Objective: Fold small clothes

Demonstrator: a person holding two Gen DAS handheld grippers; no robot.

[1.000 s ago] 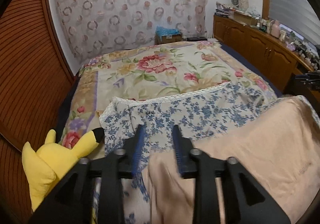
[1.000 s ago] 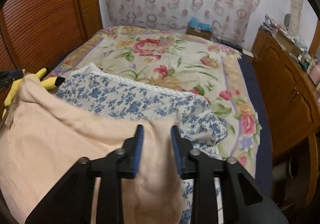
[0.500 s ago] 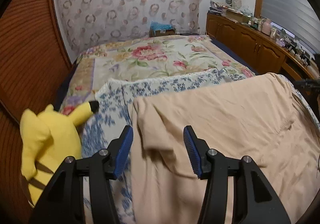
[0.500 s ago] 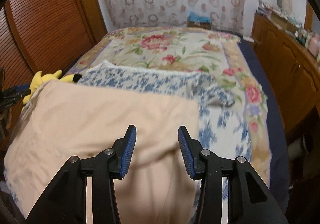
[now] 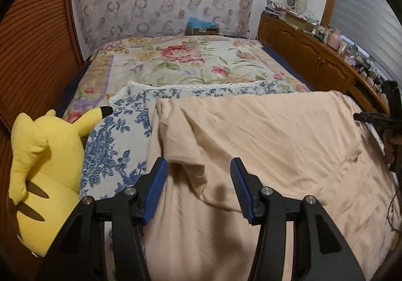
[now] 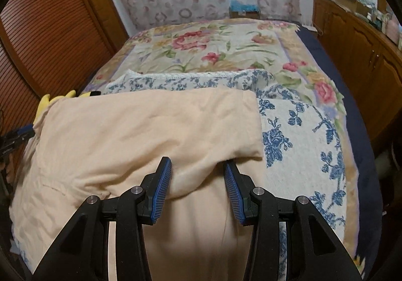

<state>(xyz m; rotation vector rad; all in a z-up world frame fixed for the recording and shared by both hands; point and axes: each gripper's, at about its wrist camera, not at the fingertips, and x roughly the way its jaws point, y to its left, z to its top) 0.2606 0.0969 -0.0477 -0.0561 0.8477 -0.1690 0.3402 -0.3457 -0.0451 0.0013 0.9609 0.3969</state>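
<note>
A peach garment (image 5: 263,135) lies spread on the blue-flowered cloth (image 5: 113,150) at the near end of the bed. It also shows in the right wrist view (image 6: 130,130). My left gripper (image 5: 198,175) is open over the garment's left sleeve, holding nothing. My right gripper (image 6: 198,175) is open over the garment's right sleeve (image 6: 238,145), holding nothing. The right gripper also shows at the right edge of the left wrist view (image 5: 377,117).
A yellow plush toy (image 5: 40,168) sits at the bed's left edge beside the garment. The floral bedspread (image 5: 191,62) stretches beyond. A wooden slatted door (image 5: 32,55) is on the left, a wooden cabinet (image 5: 321,60) with clutter on the right.
Both grippers opened and let go of the peach garment. It now lies flat on the blue-flowered cloth, and both grippers have drawn back toward its near edge.
</note>
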